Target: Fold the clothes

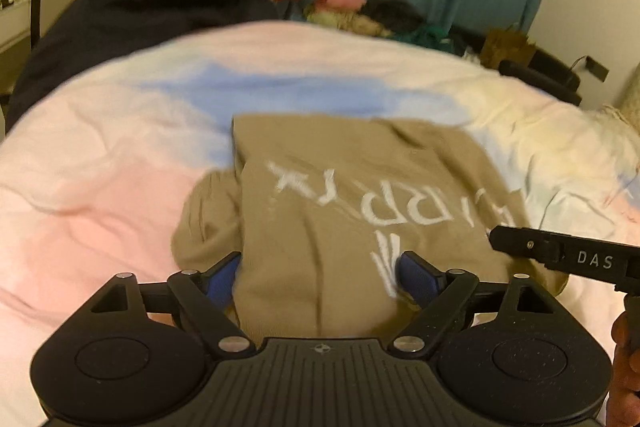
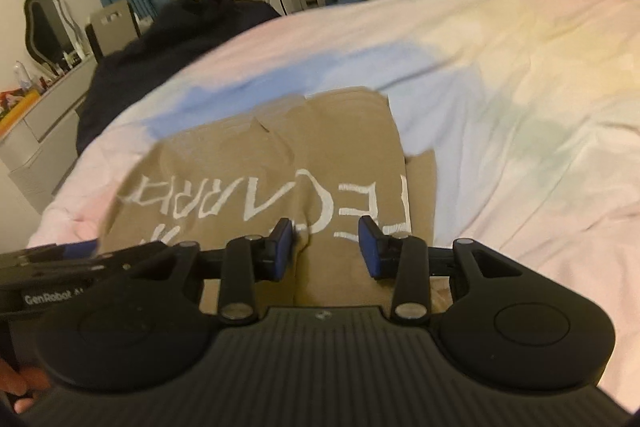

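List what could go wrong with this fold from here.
1. Both grippers, left and right, stand open over the tan sweatshirt, so nothing pins the folded layers; they may spring apart.
2. The sleeve bulges out at the side and could spoil the shape.
3. The bedspread is wrinkled and soft, so creases may transfer.

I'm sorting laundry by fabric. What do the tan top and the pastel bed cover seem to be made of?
Tan top: probably a thick, matte cotton-type knit; it falls in soft, heavy folds, with flat white printed lettering. Pastel bed cover: seemingly a thin, smooth woven cotton, judging by its fine, sharp creases. Blur hides any weave.
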The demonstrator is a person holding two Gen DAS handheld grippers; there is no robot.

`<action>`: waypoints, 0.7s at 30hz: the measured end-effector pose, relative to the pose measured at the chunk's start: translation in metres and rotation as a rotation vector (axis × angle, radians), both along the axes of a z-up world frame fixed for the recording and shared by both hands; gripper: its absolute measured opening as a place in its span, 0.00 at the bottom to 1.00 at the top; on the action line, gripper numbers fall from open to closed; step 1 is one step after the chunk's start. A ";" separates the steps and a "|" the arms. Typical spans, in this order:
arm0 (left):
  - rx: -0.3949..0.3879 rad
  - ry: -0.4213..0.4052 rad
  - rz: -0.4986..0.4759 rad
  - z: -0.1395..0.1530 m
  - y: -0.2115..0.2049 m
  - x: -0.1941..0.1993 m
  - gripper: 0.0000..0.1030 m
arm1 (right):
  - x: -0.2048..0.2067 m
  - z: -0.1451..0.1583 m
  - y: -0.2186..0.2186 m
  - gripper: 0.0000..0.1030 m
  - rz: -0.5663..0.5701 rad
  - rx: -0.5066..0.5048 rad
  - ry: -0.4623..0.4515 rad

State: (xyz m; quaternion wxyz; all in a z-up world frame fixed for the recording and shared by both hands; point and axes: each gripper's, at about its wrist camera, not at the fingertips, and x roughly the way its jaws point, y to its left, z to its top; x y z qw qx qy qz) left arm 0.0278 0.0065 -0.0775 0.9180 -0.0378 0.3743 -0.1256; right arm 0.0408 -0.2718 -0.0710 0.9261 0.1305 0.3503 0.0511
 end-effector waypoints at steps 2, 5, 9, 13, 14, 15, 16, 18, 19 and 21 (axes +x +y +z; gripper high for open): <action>-0.004 0.012 0.004 -0.002 0.001 0.001 0.84 | 0.000 0.000 -0.001 0.38 -0.004 0.012 0.002; -0.021 0.015 0.015 0.001 0.005 -0.002 0.83 | -0.002 0.000 -0.003 0.38 -0.008 0.027 0.001; -0.089 0.017 0.013 0.015 0.012 -0.013 0.81 | -0.002 0.001 -0.007 0.38 -0.020 0.058 0.008; -0.245 0.035 0.010 0.027 0.028 -0.028 0.81 | -0.003 0.006 -0.021 0.38 -0.076 0.147 0.013; -0.296 0.052 0.003 0.027 0.033 -0.030 0.81 | -0.005 0.009 -0.027 0.40 -0.096 0.179 0.007; -0.348 0.069 -0.004 0.028 0.038 -0.033 0.81 | -0.006 0.013 -0.033 0.40 -0.117 0.214 -0.002; -0.402 0.087 -0.010 0.028 0.044 -0.035 0.81 | -0.009 0.016 -0.039 0.40 -0.137 0.247 -0.014; -0.510 0.137 -0.002 0.023 0.055 -0.035 0.81 | -0.013 0.023 -0.050 0.40 -0.172 0.304 -0.036; -0.544 0.165 0.015 0.021 0.060 -0.035 0.81 | -0.015 0.025 -0.055 0.40 -0.190 0.322 -0.044; -0.577 0.212 0.073 0.017 0.071 -0.033 0.80 | -0.019 0.028 -0.062 0.40 -0.225 0.346 -0.057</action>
